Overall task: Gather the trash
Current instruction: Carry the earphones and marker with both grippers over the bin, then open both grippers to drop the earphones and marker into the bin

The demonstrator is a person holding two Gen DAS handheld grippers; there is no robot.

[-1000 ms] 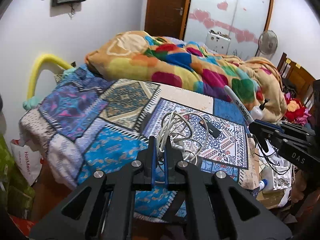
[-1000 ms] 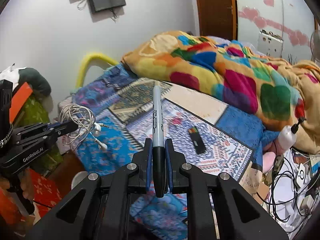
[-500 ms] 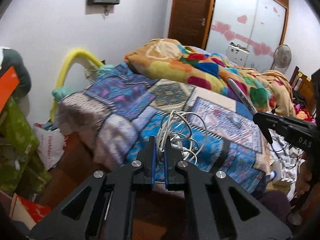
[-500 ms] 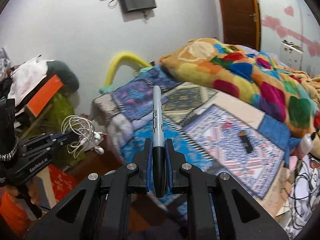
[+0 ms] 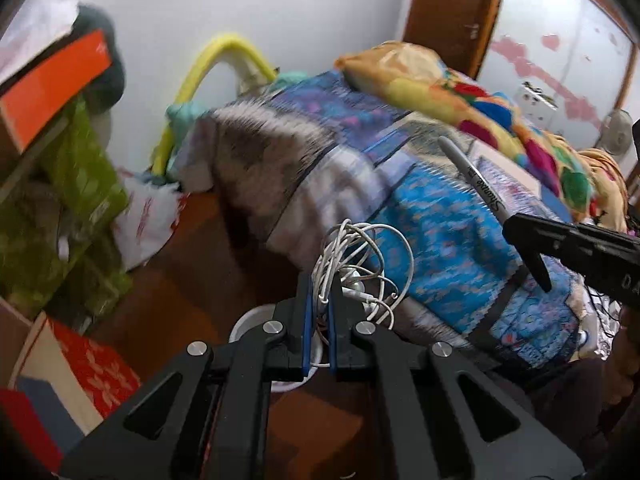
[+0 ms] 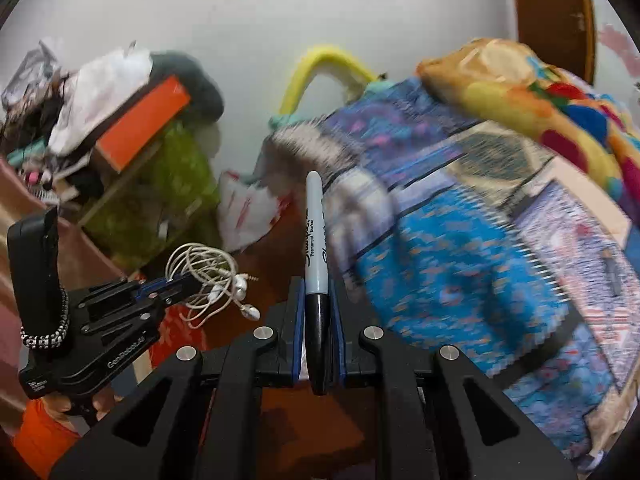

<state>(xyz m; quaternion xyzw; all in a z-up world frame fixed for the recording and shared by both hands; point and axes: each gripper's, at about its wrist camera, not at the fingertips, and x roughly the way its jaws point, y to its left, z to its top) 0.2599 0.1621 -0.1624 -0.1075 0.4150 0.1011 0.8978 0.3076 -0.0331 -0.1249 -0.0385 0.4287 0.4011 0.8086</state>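
Note:
My left gripper (image 5: 319, 300) is shut on a tangle of white earphones (image 5: 360, 268), held in the air beside the bed. It also shows at the left of the right wrist view (image 6: 176, 280), with the earphones (image 6: 212, 276) hanging from it. My right gripper (image 6: 317, 300) is shut on a grey and black Sharpie marker (image 6: 315, 248), which points up and forward. The marker (image 5: 476, 178) and right gripper (image 5: 528, 236) show at the right of the left wrist view. A white round container (image 5: 252, 320) sits on the floor just under my left gripper, mostly hidden.
The bed with a blue patterned cover (image 5: 440, 232) and a colourful blanket (image 5: 460, 92) fills the right. Green bags (image 5: 76, 184), an orange box (image 5: 52, 84), a white plastic bag (image 5: 144, 220) and a red patterned box (image 5: 96, 372) crowd the left. Brown floor (image 5: 180, 280) lies between.
Both grippers have swung left and down, away from the bed top toward the floor beside it, each still holding its object. The floor and a white container have come into view.

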